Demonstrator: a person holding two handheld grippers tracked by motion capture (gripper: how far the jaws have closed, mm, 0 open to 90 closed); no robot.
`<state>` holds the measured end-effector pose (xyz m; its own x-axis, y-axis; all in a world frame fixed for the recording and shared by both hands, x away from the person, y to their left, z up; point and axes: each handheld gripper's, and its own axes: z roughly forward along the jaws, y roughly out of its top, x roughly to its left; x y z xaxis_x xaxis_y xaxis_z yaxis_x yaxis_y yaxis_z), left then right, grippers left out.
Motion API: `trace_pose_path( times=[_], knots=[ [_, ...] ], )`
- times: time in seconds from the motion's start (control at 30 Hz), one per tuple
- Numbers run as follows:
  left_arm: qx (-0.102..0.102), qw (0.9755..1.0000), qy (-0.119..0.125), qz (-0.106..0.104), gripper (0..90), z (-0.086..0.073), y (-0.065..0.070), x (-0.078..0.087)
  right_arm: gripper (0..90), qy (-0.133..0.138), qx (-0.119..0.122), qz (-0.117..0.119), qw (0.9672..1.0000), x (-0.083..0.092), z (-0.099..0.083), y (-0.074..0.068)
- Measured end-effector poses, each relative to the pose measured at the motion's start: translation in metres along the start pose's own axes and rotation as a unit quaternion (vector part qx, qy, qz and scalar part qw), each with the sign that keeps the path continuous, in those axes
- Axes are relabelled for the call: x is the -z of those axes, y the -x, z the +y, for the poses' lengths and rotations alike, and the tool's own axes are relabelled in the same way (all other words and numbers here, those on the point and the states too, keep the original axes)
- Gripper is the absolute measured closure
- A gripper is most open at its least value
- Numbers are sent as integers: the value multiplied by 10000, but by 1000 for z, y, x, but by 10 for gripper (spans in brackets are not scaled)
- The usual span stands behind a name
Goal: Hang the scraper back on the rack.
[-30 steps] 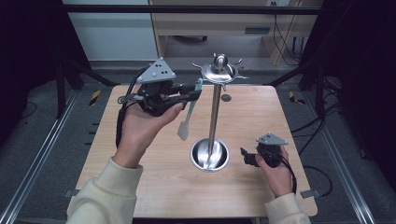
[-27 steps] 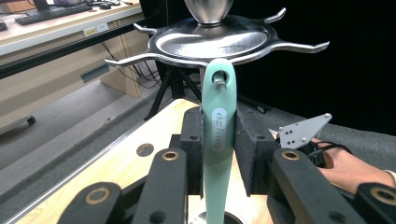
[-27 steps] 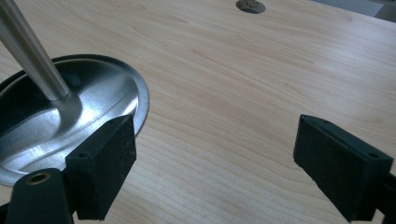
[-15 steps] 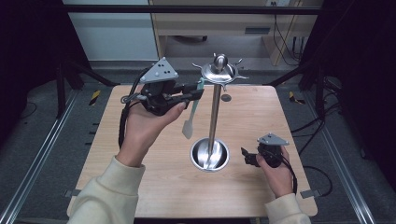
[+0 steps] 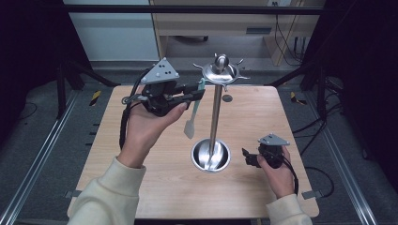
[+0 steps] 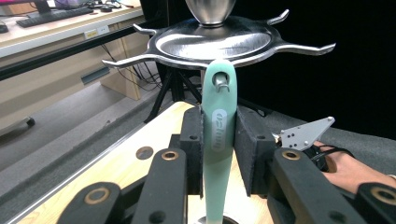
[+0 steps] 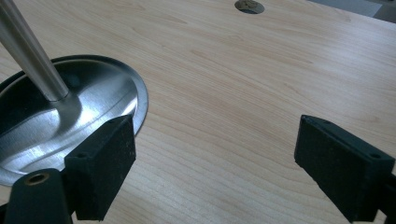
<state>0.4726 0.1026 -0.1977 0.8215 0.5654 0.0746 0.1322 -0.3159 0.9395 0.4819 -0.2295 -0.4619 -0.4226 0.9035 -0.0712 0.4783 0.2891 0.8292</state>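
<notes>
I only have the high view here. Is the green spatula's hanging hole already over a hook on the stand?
Observer: The left gripper view shows a hook through the hole of the green spatula.
Operator: Is the left gripper gripping it?
Observer: Yes, the left gripper has both pads against the handle.
Operator: And the right gripper?
Observer: The right gripper is open over bare table, beside the stand's base.

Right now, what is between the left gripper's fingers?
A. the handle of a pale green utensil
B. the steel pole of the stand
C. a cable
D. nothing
A: the left gripper has its fingers pressed on the pale green utensil, whose hole sits at a hook of the stand.
</notes>
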Motion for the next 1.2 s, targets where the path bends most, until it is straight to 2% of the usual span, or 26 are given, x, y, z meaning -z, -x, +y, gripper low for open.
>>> trace_pose_path(
  times=[0.27,0.37,0.43,0.67,0.77,0.9,1.07,1.1,1.17,1.2],
  knots=[
    [15,10000,27,-20,733,0,-1,-1,125,-19,-39,2,10000,0,0,1],
    [-35,10000,37,44,724,-1,0,1,124,-19,-28,10,10000,0,0,1],
    [-46,9999,82,125,678,-3,0,3,123,-23,-24,6,10000,0,0,1],
    [-86,9983,242,515,391,-16,-3,14,123,-15,-28,-9,10000,0,0,1],
    [-89,9976,184,663,243,-27,-4,19,122,-18,-37,-16,10000,0,-1,1],
    [-107,9973,-53,730,130,-49,-3,28,122,-11,-50,-17,10000,1,-1,1],
    [38,9963,-389,760,101,-88,-2,36,121,-23,-59,-27,10000,1,-1,1],
    [38,9961,-439,762,98,-94,-2,36,121,-17,-39,-25,10000,1,-1,1],
    [-188,9950,-520,833,90,-107,-6,36,121,-26,-39,-23,10000,1,-1,1],
    [-95,9947,-626,808,87,-114,-5,35,121,-31,-43,-20,10000,1,-1,1]
  ],
)
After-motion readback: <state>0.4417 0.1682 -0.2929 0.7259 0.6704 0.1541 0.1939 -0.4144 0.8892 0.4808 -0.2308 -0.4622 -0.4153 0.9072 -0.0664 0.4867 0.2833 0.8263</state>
